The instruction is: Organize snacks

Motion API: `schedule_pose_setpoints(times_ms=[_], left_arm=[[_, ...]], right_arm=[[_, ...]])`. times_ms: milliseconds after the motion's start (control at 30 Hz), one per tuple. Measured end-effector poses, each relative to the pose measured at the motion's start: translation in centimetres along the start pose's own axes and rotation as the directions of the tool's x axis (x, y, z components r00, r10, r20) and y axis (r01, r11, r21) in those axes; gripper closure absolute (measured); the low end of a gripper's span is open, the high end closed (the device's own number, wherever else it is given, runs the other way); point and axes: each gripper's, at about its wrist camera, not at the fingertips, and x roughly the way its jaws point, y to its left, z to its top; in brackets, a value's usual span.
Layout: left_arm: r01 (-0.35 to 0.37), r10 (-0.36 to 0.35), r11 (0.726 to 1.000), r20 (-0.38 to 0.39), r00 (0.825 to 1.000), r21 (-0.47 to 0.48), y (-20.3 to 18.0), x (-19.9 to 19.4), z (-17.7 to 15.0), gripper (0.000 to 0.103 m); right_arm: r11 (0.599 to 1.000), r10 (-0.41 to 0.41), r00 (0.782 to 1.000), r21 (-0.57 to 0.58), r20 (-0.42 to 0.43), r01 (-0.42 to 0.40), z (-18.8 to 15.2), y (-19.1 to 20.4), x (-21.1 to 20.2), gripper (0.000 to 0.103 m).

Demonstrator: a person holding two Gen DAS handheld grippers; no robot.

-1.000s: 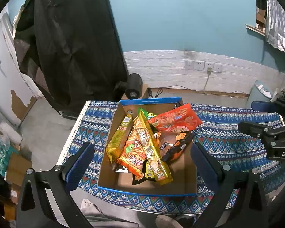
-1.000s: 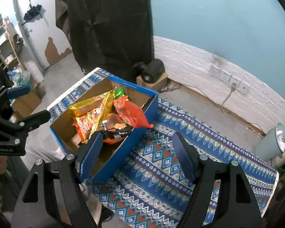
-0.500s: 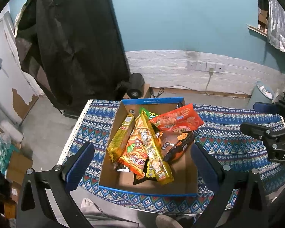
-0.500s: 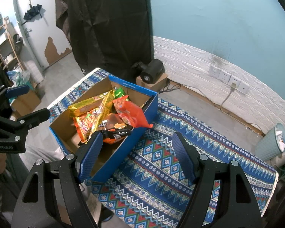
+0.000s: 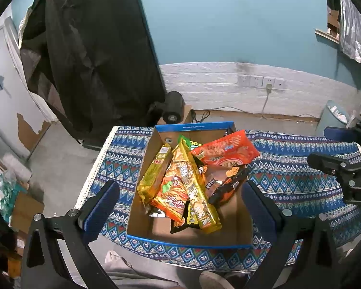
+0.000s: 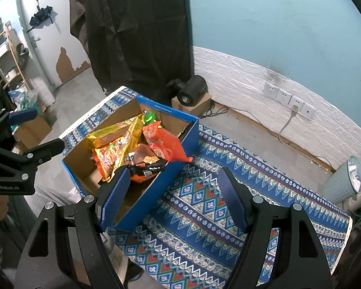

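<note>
On the patterned blue tablecloth (image 6: 204, 204) sits your blue-edged cardboard box (image 5: 192, 127), piled with snack packets: a yellow pack (image 5: 154, 173), a red-orange bag (image 5: 226, 150), and a dark bag (image 5: 228, 183). Below those, wrappers overlap and are hard to tell apart. Your left gripper (image 5: 178, 207) and right gripper (image 6: 173, 200) both hover wide apart, holding nothing.
</note>
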Motion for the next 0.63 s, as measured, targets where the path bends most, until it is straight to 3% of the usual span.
schedule_pose_setpoints(times_ms=[633], left_arm=[[0.001, -0.001, 1.0, 0.005, 1.0, 0.006, -0.31, -0.09, -0.14, 0.001]], right_arm=[[1.0, -0.001, 1.0, -0.002, -0.001, 0.001, -0.04, -0.02, 0.0, 0.028]])
